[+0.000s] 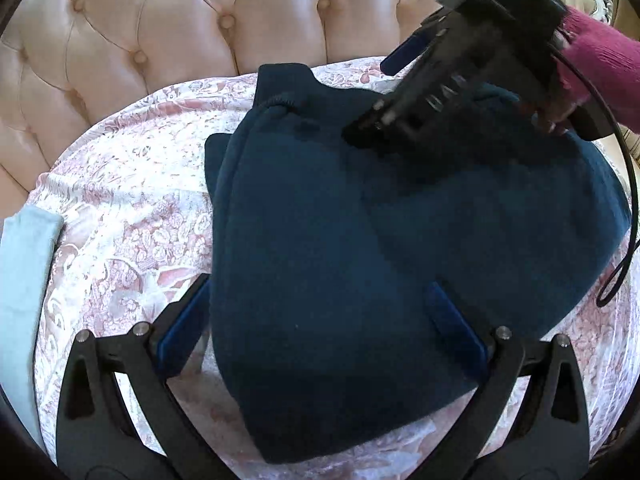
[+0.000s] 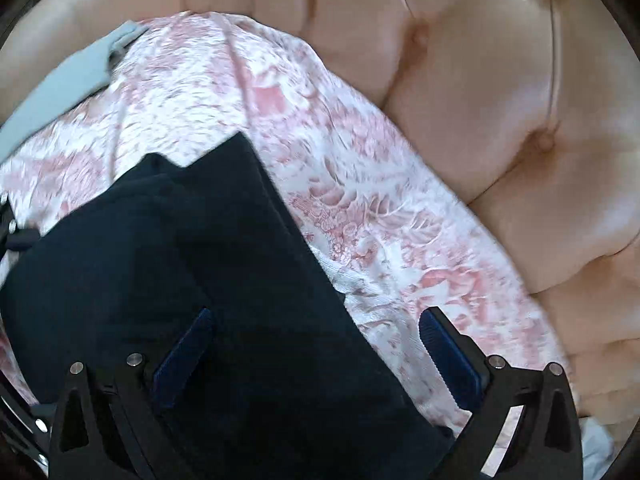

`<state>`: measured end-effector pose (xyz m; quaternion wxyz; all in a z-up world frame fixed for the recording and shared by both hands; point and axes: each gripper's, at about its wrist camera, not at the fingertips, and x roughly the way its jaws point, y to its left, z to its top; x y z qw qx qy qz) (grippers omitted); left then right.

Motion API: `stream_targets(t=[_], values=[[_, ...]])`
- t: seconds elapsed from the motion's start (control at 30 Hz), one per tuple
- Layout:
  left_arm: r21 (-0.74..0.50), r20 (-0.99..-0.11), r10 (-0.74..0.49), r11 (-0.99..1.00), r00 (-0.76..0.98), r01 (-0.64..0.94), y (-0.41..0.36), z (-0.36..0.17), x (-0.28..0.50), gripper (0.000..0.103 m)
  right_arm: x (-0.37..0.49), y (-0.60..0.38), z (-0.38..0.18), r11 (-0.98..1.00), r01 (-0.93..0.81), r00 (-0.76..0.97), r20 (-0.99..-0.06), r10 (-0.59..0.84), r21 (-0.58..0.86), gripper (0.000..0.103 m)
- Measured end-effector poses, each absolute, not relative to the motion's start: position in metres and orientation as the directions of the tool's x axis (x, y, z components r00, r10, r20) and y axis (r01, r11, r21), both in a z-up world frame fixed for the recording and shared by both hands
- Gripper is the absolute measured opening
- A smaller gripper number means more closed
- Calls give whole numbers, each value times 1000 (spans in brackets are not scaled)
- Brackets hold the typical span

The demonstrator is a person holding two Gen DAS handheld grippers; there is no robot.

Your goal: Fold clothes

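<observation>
A dark teal sweater (image 1: 340,240) lies folded on a pink floral bedspread (image 1: 132,208), neckline toward the far side. My left gripper (image 1: 320,324) is open at the sweater's near hem, its blue pads spread on either side of the fabric and holding nothing. My right gripper (image 1: 370,100), held by a hand in a magenta sleeve (image 1: 600,60), hovers over the sweater's far right part near the collar. In the right wrist view the right gripper (image 2: 320,352) is open, one finger over the sweater (image 2: 180,280) and the other over the bedspread (image 2: 360,200).
A tufted peach upholstered back (image 1: 160,20) rises behind the bedspread and shows again in the right wrist view (image 2: 500,100). A light blue garment (image 1: 24,260) lies at the left edge (image 2: 60,92). A black cable (image 1: 628,184) hangs from the right gripper.
</observation>
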<state>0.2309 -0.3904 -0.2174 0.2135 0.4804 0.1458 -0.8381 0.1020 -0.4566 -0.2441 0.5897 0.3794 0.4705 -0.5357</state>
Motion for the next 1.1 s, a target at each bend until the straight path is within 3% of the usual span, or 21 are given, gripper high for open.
stream_targets(t=[0.2, 0.27, 0.43, 0.7, 0.83, 1.1], values=[[-41, -867, -219, -864, -448, 502, -393, -218, 229, 103, 112, -449, -220, 176, 984, 91, -942, -324, 35, 103], [-38, -866, -222, -864, -448, 502, -393, -219, 228, 103, 123, -452, -223, 224, 974, 46, -949, -312, -27, 103], [-45, -866, -215, -866, -451, 498, -396, -215, 229, 103, 110, -453, -228, 133, 991, 54, -953, -298, 14, 103], [8, -827, -254, -897, -502, 441, -405, -165, 188, 103, 88, -316, -181, -49, 999, -14, -896, -444, 8, 103], [105, -875, -274, -912, -398, 397, -411, -193, 141, 103, 75, -279, -193, -115, 993, -57, -899, -434, -7, 103], [-1, -903, -188, -899, -387, 438, -429, -217, 149, 103, 55, -261, -218, -170, 982, 0, -902, -431, 81, 103]])
